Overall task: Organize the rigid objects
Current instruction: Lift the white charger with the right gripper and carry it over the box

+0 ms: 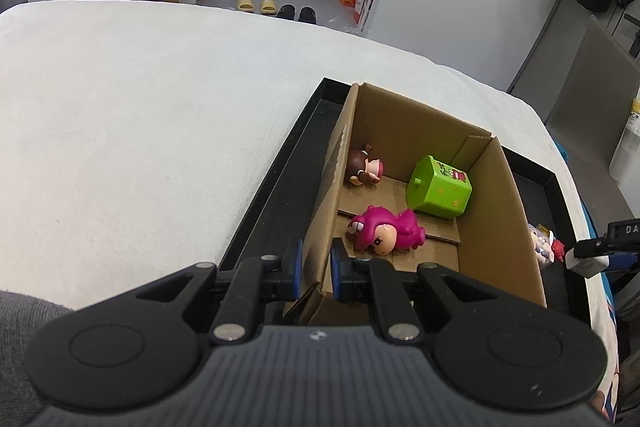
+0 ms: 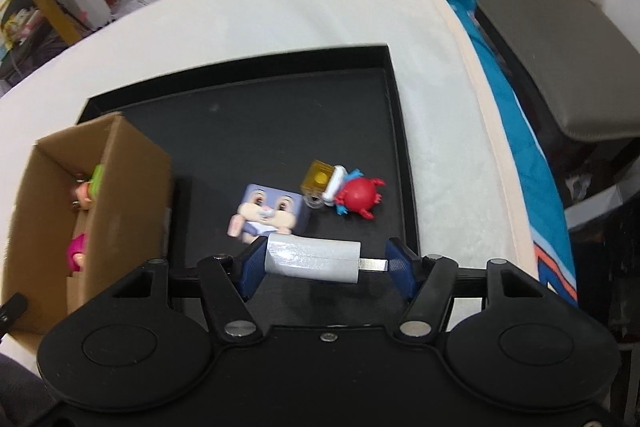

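My left gripper (image 1: 316, 269) is shut on the left wall of the open cardboard box (image 1: 328, 195), which stands in a black tray (image 1: 276, 179). Inside the box lie a pink figure (image 1: 386, 231), a green cube toy (image 1: 440, 191) and a small brown-haired doll (image 1: 364, 167). My right gripper (image 2: 324, 263) is shut on a white plug-like block (image 2: 312, 258) with a metal prong, held above the tray (image 2: 280, 131). On the tray floor below lie a rabbit block (image 2: 266, 213), a yellow cube (image 2: 320, 179) and a red crab toy (image 2: 358, 195).
The tray sits on a white cloth-covered table (image 1: 140, 107). A grey chair (image 2: 540, 27) stands beyond the table's right edge, over blue fabric (image 2: 516, 131). Shoes and shelves are on the floor far behind.
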`<state>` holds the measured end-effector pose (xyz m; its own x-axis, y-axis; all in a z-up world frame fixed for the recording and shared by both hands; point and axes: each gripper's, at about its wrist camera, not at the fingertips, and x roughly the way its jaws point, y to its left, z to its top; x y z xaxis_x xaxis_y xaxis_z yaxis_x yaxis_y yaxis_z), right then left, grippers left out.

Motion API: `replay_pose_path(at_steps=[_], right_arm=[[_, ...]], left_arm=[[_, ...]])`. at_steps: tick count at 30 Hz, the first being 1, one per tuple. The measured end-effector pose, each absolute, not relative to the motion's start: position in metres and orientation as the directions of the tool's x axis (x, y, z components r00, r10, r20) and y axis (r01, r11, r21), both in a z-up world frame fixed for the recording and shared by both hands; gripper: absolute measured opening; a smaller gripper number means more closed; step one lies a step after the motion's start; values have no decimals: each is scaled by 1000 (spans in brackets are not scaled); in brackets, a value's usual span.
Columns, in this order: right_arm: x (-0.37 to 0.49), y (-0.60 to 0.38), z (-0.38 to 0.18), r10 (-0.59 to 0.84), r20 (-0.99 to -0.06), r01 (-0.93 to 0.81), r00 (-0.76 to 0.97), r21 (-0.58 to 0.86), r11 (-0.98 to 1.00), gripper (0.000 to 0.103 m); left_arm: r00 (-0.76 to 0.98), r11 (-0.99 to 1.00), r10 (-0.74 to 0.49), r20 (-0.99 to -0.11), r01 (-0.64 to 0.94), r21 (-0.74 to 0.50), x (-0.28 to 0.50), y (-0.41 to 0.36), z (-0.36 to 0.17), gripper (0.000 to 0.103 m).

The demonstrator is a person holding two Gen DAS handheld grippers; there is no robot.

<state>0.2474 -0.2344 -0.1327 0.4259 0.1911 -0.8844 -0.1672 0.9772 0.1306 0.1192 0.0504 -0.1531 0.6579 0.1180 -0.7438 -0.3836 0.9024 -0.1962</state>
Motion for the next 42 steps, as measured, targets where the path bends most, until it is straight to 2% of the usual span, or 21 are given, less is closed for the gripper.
replay_pose_path(at_steps=[25,42], right_arm=[[226,-156,-64,258,-821,-339,510,83,937,61],[215,-73,-61,308,-812,-485,496,34,874,61]], left_arm=[[682,884,61,-729,-377,-278,115,62,-155,13],[692,880,37,-721,-364,-304,112,67,-157,14]])
